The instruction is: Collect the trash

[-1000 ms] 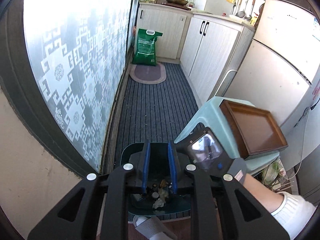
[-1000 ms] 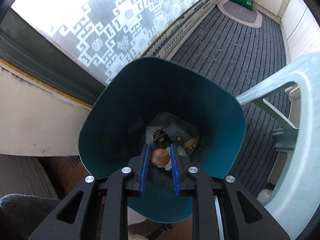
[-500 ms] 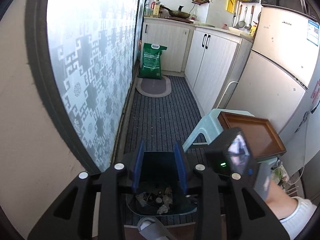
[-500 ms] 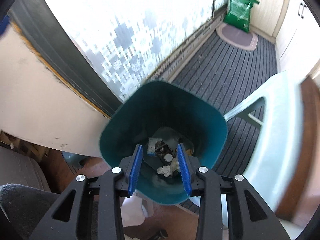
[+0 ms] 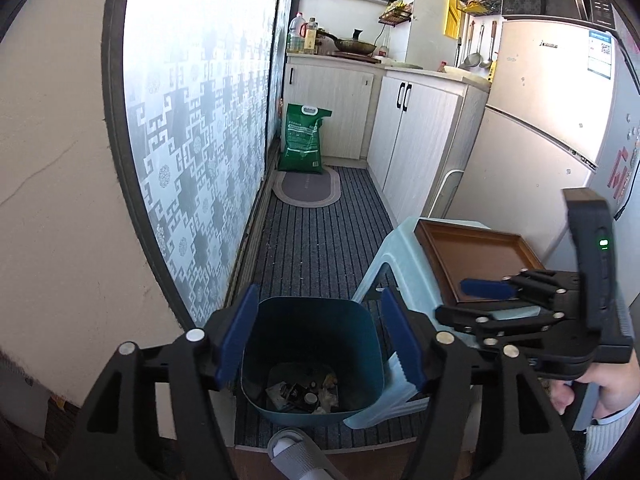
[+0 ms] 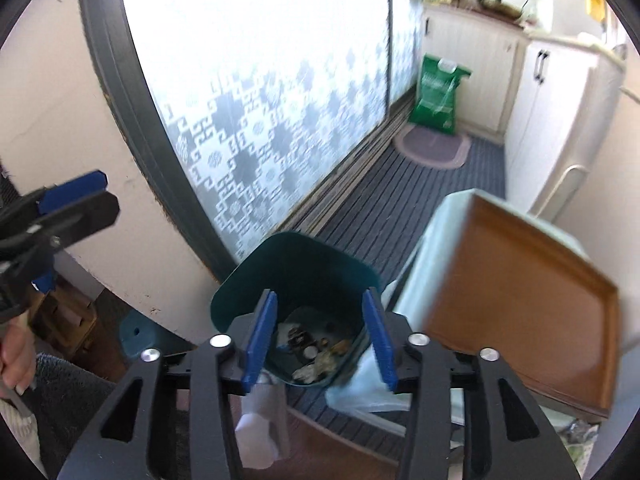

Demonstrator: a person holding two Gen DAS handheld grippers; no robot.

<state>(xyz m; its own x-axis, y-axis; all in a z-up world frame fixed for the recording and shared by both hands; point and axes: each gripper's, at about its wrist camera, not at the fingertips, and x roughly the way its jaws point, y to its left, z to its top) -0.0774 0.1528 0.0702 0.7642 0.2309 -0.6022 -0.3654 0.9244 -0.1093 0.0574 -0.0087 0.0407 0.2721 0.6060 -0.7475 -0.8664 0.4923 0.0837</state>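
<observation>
Blue-padded grippers hang empty above the teal trash bin.

Left gripper [image 5: 318,334] and right gripper [image 6: 320,334] have just been opening, jaws apart, nothing between them. Trash scraps [image 5: 304,392] lie on the floor of the bin [image 5: 280,320], beside a pale green stool [image 5: 404,256] bearing a brown tray [image 5: 476,256]. Writing on the green sack [image 5: 302,140] and the refrigerator label [image 5: 600,54] is too small to read.

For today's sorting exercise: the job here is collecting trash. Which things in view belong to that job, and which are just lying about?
Part of the job:
- teal bin
- trash inside it
- left gripper, right gripper, both open and empty

Lying about:
- brown tray
- pale stool
- green sack
- oval mat
</observation>
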